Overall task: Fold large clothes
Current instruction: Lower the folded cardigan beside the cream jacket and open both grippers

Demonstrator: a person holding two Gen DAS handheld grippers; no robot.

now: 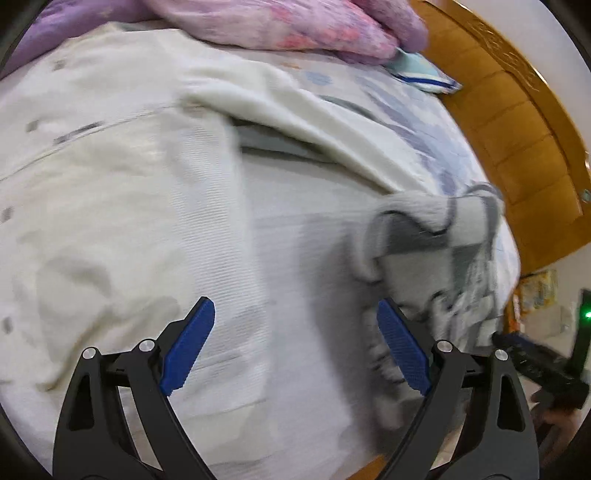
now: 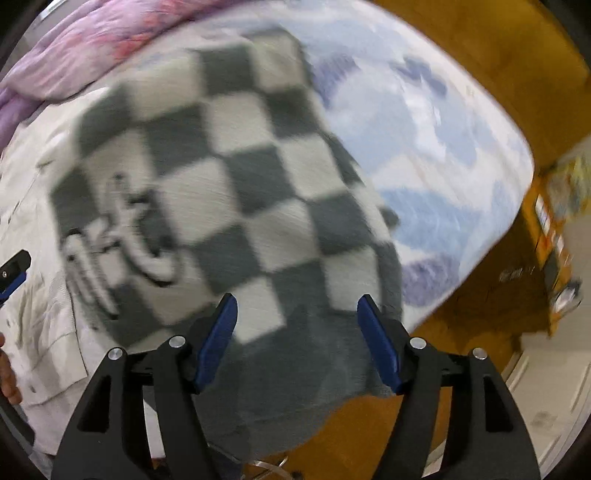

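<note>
A grey-and-white checkered fleece garment (image 2: 236, 177) lies bunched on the bed, its grey hem hanging over the bed's near edge. My right gripper (image 2: 297, 300) hovers over that hem, open, its blue pads (image 2: 218, 336) clear of the cloth. In the left wrist view the same checkered garment (image 1: 436, 236) lies crumpled at the right. A cream garment (image 1: 129, 206) with small grey marks spreads over the left and middle. My left gripper (image 1: 295, 307) stands wide open above a pale ribbed part of the cloth, nothing between its fingers. Both views are blurred.
A pink and purple quilt (image 1: 295, 26) is heaped at the back of the bed. The blue-patterned sheet (image 2: 424, 147) shows to the right. A wooden bed frame (image 1: 517, 122) runs along the right side. A person's hand (image 2: 7, 373) shows at the left edge.
</note>
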